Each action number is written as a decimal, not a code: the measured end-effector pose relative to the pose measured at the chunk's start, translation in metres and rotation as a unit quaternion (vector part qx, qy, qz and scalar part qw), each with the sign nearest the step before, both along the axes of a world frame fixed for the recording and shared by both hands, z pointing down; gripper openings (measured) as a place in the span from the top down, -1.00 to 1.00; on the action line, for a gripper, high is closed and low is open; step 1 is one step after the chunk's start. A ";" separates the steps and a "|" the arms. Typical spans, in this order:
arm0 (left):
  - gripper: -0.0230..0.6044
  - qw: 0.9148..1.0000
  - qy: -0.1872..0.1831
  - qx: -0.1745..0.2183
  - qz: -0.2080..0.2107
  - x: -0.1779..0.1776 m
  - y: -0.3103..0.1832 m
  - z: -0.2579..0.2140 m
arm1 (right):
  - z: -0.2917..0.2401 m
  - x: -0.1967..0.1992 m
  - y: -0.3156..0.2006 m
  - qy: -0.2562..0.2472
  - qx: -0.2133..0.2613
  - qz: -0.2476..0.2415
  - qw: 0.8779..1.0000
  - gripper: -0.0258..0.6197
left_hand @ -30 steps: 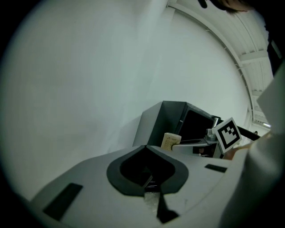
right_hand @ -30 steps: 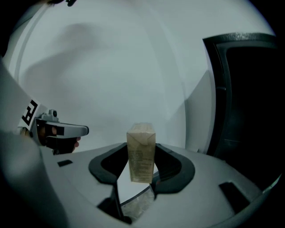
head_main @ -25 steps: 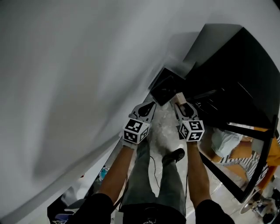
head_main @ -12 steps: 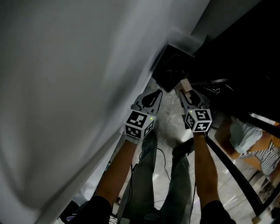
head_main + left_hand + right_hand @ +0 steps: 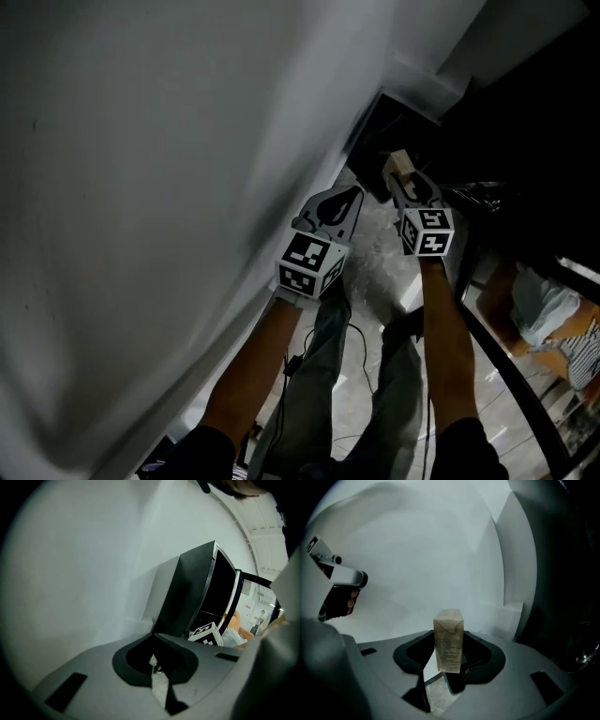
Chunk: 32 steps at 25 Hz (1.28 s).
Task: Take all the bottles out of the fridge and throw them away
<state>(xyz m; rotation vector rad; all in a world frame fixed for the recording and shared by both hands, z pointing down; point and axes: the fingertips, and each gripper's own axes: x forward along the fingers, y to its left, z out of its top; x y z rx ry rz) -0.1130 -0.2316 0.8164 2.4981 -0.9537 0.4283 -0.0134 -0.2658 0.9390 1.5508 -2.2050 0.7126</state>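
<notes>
White wall (image 5: 141, 187) fills frame left | black cabinet (image 5: 194, 597) upper right | left gripper (image 5: 345, 201) fingers pressed together, empty | right gripper (image 5: 409, 187) fingers pinching beige carton (image 5: 449, 639)

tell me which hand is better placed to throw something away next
Right. The right tongs grip a carton upright, ready to be dropped. The left tongs are shut with nothing between them.
</notes>
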 end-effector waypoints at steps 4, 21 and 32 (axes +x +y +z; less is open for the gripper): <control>0.91 1.000 0.004 0.003 -0.012 0.001 -0.017 0.007 | 0.006 -0.006 -0.019 0.006 0.007 -0.003 1.000 0.32; 0.91 1.000 -0.001 -0.016 -0.021 0.041 -0.002 0.001 | -0.048 0.047 0.015 -0.012 0.039 0.033 0.999 0.31; 0.91 1.000 0.022 0.010 0.016 0.127 0.039 -0.107 | -0.198 0.128 0.089 -0.012 0.065 0.088 0.994 0.90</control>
